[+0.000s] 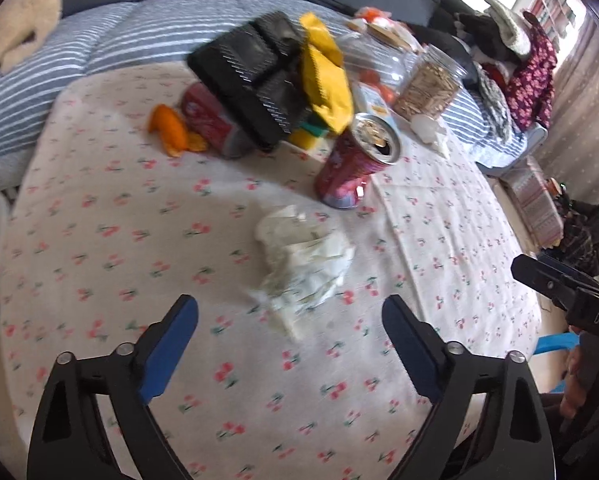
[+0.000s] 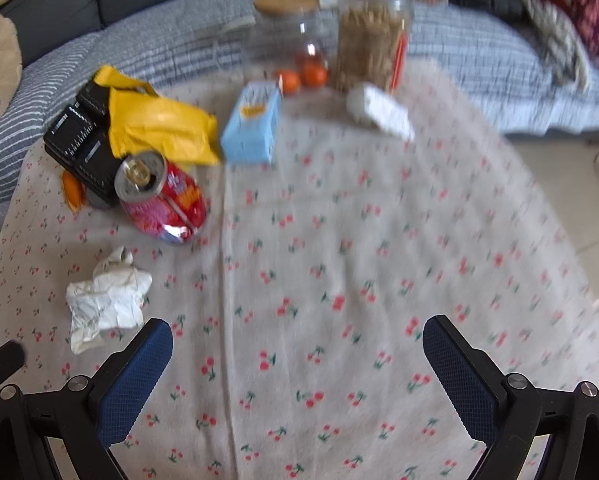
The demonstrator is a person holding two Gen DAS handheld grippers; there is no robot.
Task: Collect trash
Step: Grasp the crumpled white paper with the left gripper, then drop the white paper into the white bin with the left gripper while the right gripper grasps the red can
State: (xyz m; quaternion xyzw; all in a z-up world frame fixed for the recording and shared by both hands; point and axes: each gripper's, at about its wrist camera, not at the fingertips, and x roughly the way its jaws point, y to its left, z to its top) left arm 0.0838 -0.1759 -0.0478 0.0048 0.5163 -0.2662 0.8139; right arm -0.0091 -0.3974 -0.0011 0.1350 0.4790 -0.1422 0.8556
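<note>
White cloth with little red cherries covers the desk (image 2: 339, 240), and a grey couch with a striped blanket (image 1: 79, 52) sits behind it. Black plastic tray (image 1: 251, 80) leans at the far side, with a yellow bag (image 1: 323, 80) lying against it. Two clear jars stand farther back, one with a cork lid (image 2: 287, 20) and one full of thin sticks (image 2: 371, 40). Near them lies a light blue box (image 2: 255, 124). A red can (image 1: 351, 160) stands dented and open in front of the tray, and another red can (image 1: 207, 116) lies under the tray beside some orange peel (image 1: 171, 132). The crumpled white paper (image 1: 303, 268) lies on the cloth, just ahead of the left tool (image 1: 289, 316), nearly between its blue tips but not touched. The left tool is wide apart and holds nothing. The right tool (image 2: 297, 340) is also spread wide over bare cloth and holds nothing.
</note>
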